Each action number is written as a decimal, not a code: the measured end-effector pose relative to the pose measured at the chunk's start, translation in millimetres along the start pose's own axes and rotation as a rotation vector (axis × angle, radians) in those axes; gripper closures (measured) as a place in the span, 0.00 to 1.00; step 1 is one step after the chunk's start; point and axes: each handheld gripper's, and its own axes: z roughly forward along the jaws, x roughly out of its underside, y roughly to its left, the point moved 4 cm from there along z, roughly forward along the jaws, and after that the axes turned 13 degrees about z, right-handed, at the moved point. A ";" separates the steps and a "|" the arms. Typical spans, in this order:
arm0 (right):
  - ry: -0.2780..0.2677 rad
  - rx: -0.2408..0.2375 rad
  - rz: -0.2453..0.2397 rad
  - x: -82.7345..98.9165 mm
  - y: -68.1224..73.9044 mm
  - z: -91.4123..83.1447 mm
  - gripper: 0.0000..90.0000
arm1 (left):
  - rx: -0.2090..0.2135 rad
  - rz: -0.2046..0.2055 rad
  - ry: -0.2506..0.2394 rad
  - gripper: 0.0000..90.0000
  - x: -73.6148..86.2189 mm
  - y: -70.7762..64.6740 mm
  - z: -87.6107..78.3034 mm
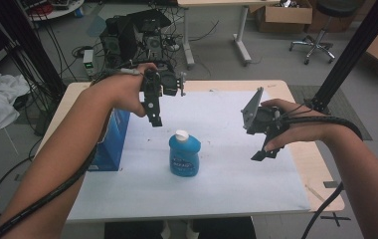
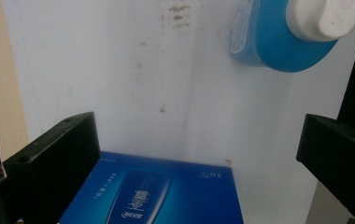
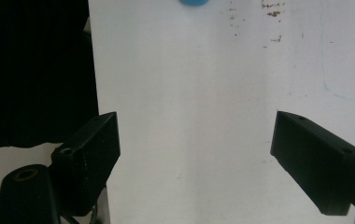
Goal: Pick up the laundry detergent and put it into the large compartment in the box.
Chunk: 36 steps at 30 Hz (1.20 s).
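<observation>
Blue box (image 1: 111, 144) partly behind forearm

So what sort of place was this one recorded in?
Most likely a lab or workshop rather than a home. Behind the table sit electronic equipment with tangled cables, cardboard boxes and a rolling stool on a bare floor.
</observation>
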 end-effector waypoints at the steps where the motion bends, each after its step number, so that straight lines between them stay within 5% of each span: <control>1: 0.000 0.001 0.000 -0.3 -0.2 0.4 0.18 | -0.003 0.003 -0.001 0.00 -0.3 0.1 -1.0; 16: -0.020 -0.004 -0.002 -1.7 2.1 3.3 0.18 | -0.008 0.028 -0.022 0.00 -3.2 -11.7 -14.4; 36: -0.017 -0.008 0.003 1.0 3.9 7.3 0.18 | 0.018 0.126 -0.038 0.00 -28.9 -30.8 -17.4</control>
